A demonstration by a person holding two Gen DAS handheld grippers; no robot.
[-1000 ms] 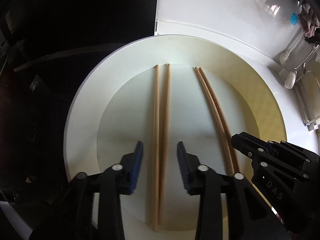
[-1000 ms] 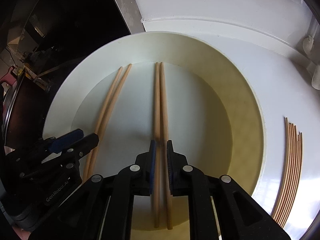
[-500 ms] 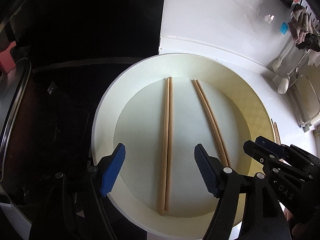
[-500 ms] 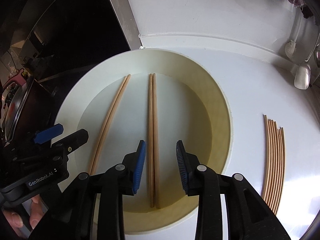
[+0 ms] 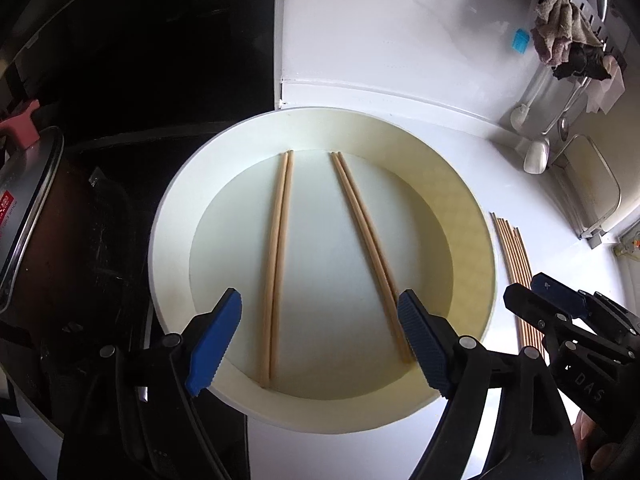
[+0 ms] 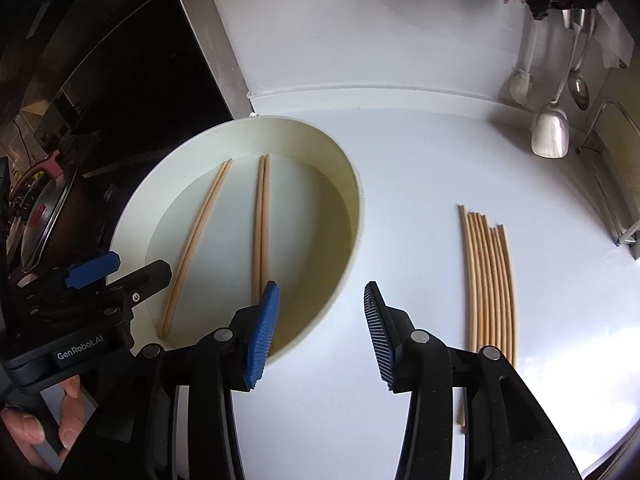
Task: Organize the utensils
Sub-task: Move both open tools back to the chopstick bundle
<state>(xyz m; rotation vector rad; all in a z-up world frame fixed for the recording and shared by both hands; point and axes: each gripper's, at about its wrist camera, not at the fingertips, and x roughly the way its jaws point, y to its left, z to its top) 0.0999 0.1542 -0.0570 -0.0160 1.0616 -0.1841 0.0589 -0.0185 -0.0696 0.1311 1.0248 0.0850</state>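
A round cream tray [image 5: 172, 216] holds two pairs of wooden chopsticks lying flat: a left pair [image 5: 276, 264] and a right pair [image 5: 366, 252]. My left gripper [image 5: 320, 336] hovers above the tray's near edge. Its jaws are wide and still opening, with nothing held between them. My right gripper [image 6: 322, 320] hangs over the tray's [image 6: 356, 208] right rim and the white counter. Its jaws are also opening and grip nothing. A bundle of several loose chopsticks [image 6: 490, 280] lies on the counter to the right of it.
A pot with a metal lid [image 5: 24, 208] sits on the dark stove at left. At the back right, a ladle and spoon [image 6: 550, 132] hang beside a brush, with cloths [image 5: 560, 36] above. A wire rack [image 5: 592, 192] stands at the far right.
The right gripper let go of the right chopstick pair, opened, and drew back to the right. The left gripper widened and pulled back and up off the left pair.
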